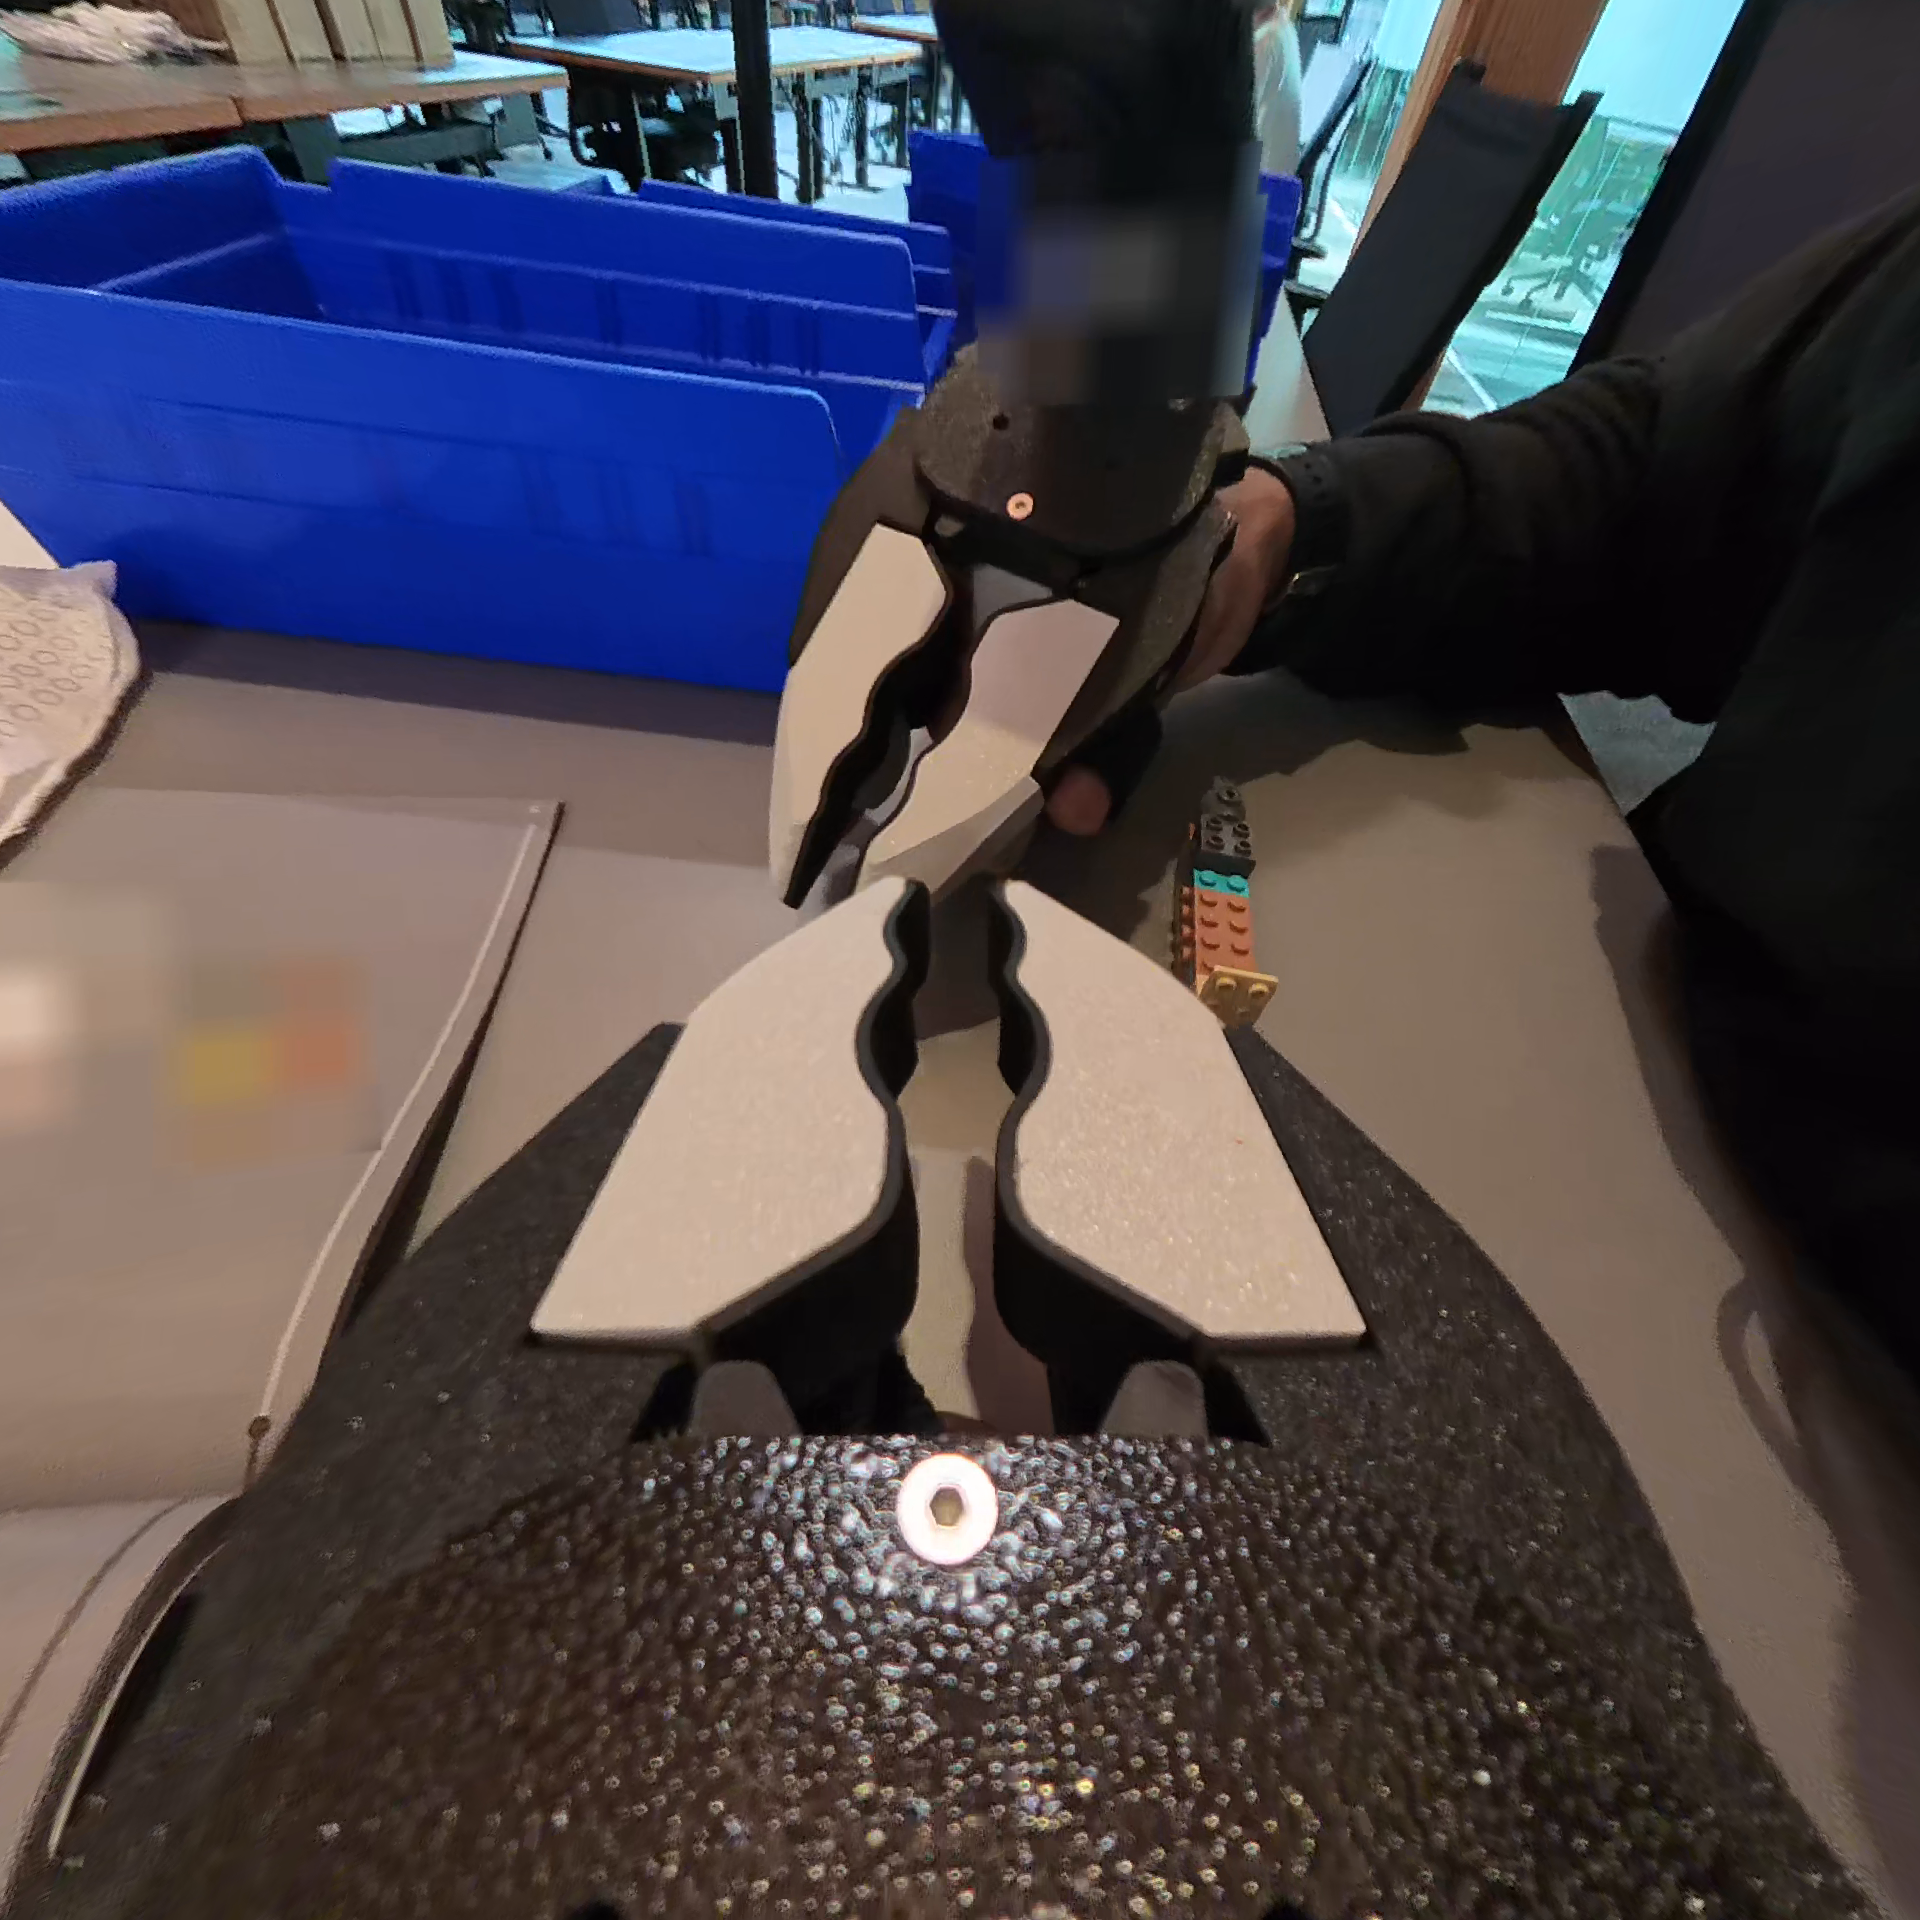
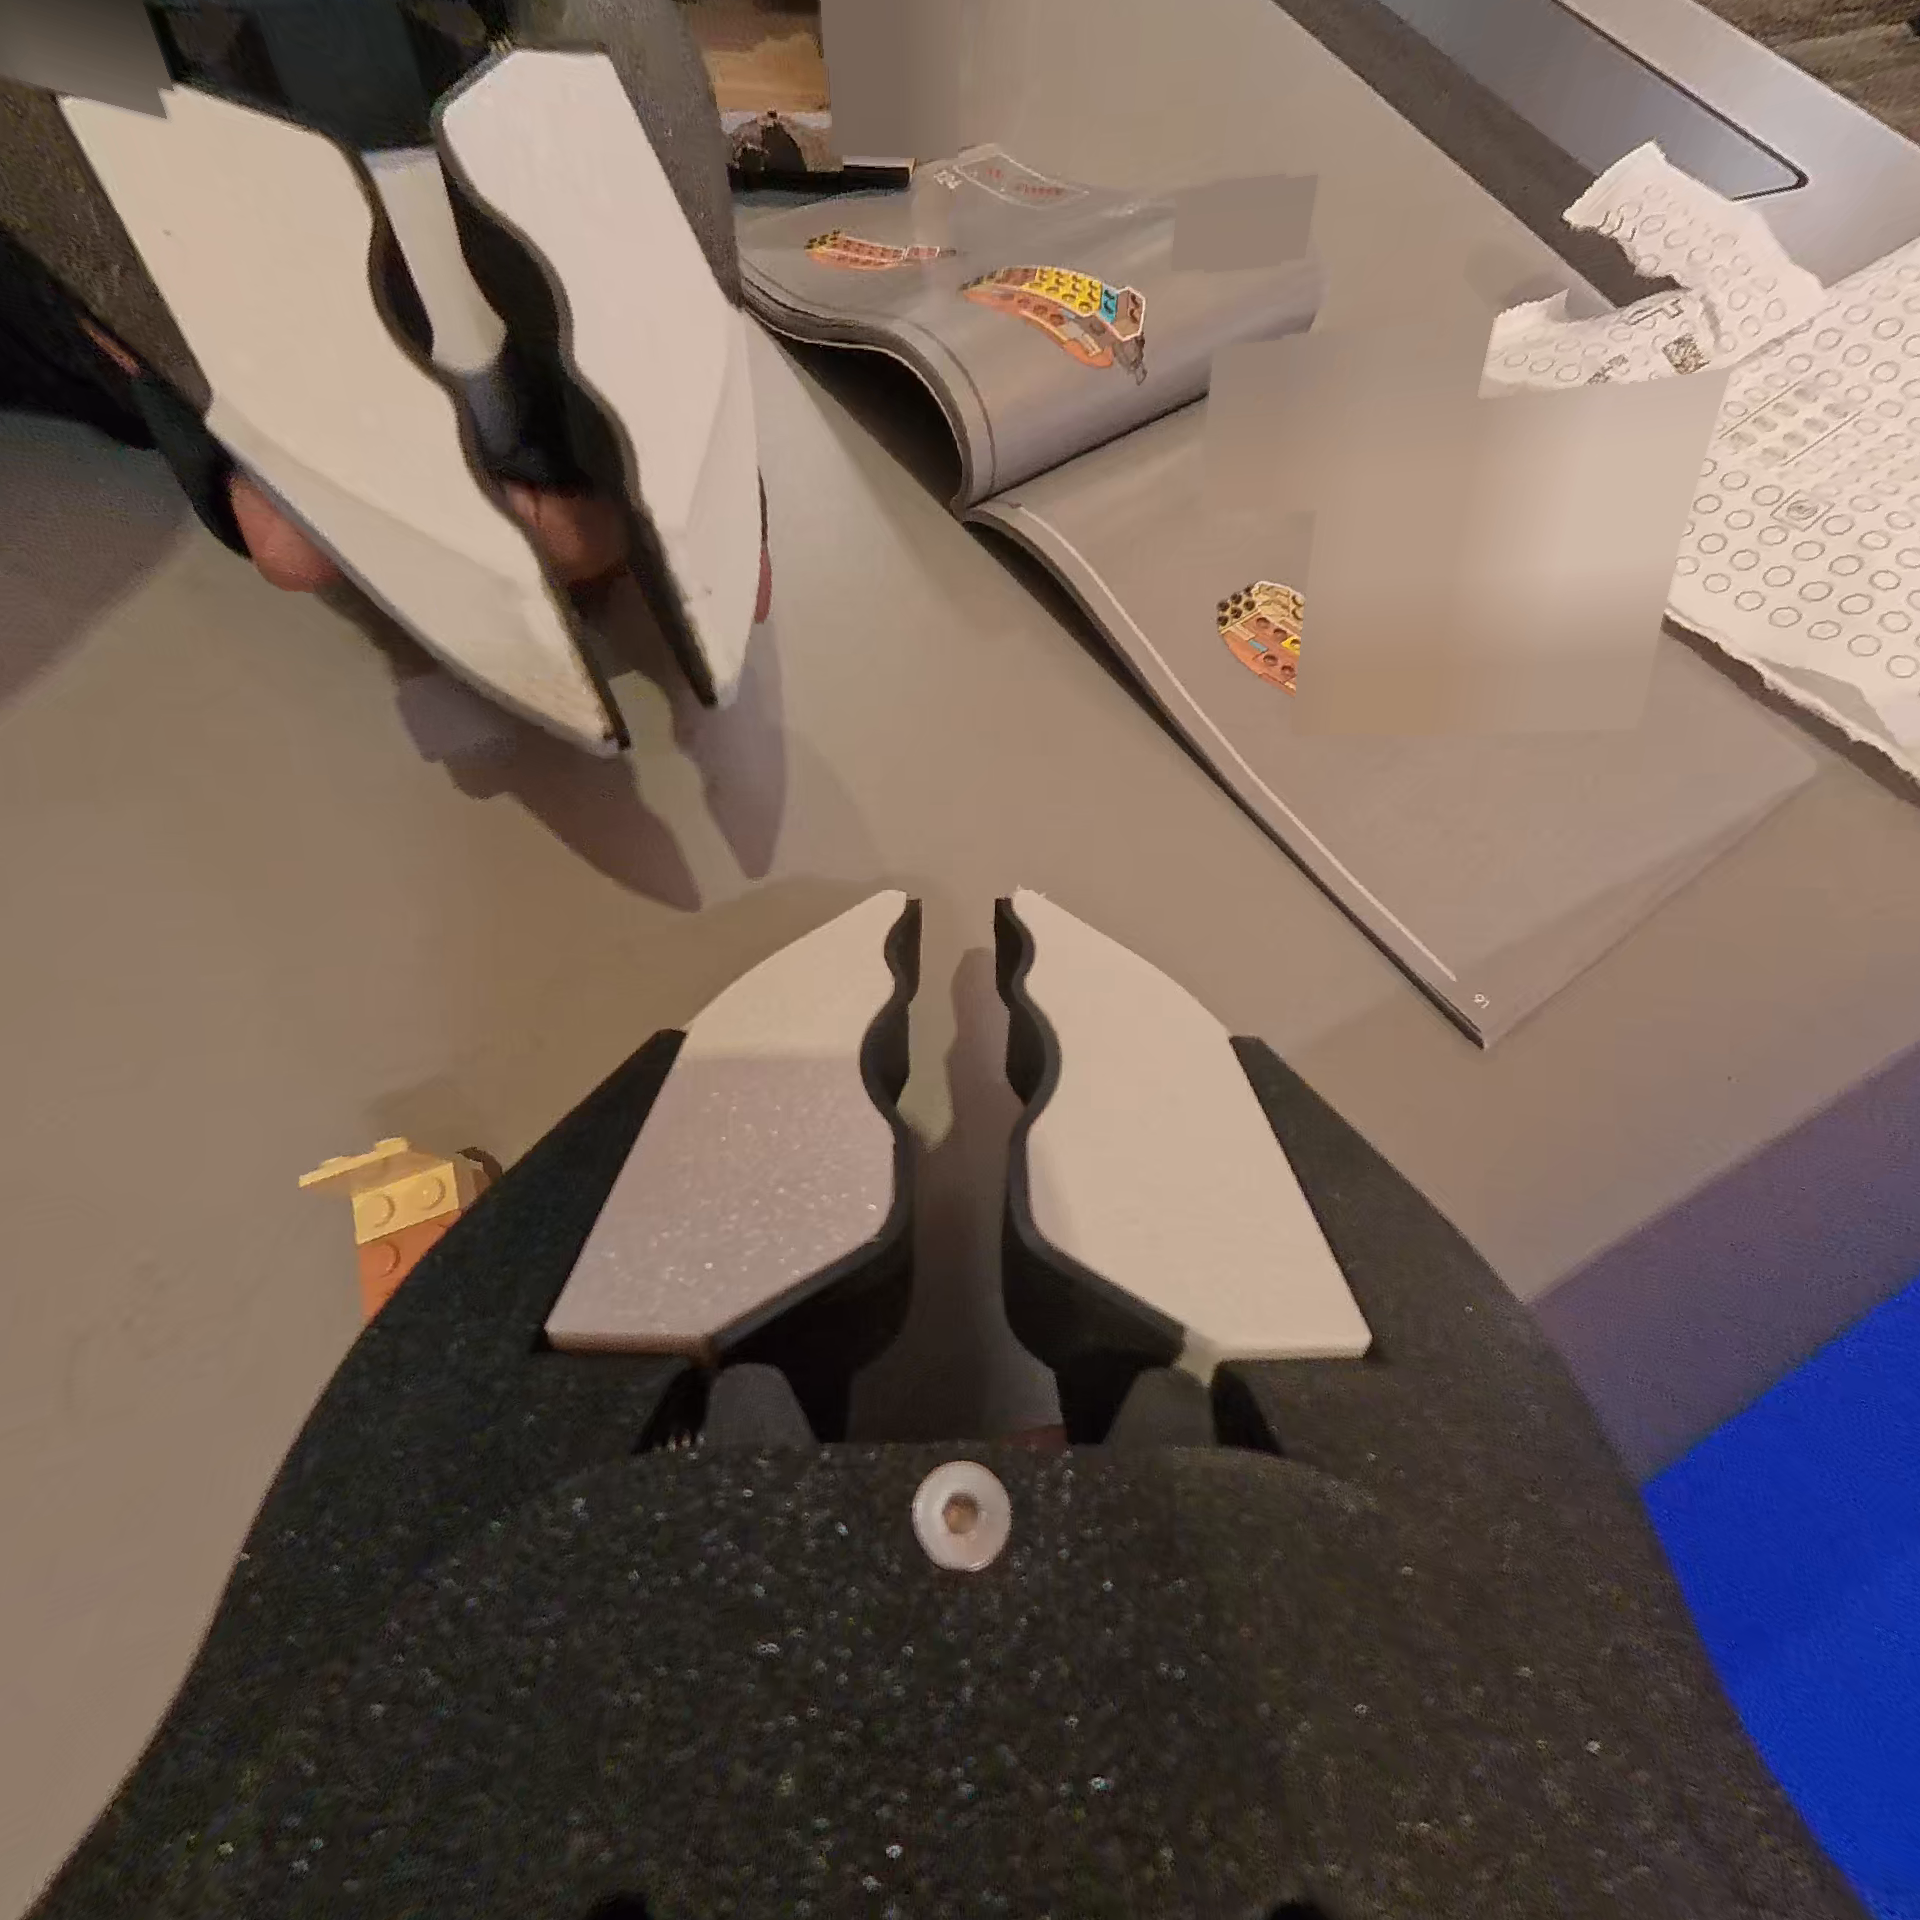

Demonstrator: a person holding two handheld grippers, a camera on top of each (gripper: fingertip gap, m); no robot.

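Two tongs over a smooth grey bench
Left tongs (image 1: 956,904) and right tongs (image 2: 956,909) slightly parted, grasping nothing; studded brick strip (image 1: 1226,914) lies beside.

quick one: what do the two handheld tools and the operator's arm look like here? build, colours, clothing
Both tools, left and right, match: a black speckled, grainy body with a silver hex screw at its centre, and two pale grey curved fingers edged with wavy black pads. No cables visible. The person wears a black long sleeve and a dark fingerless glove.
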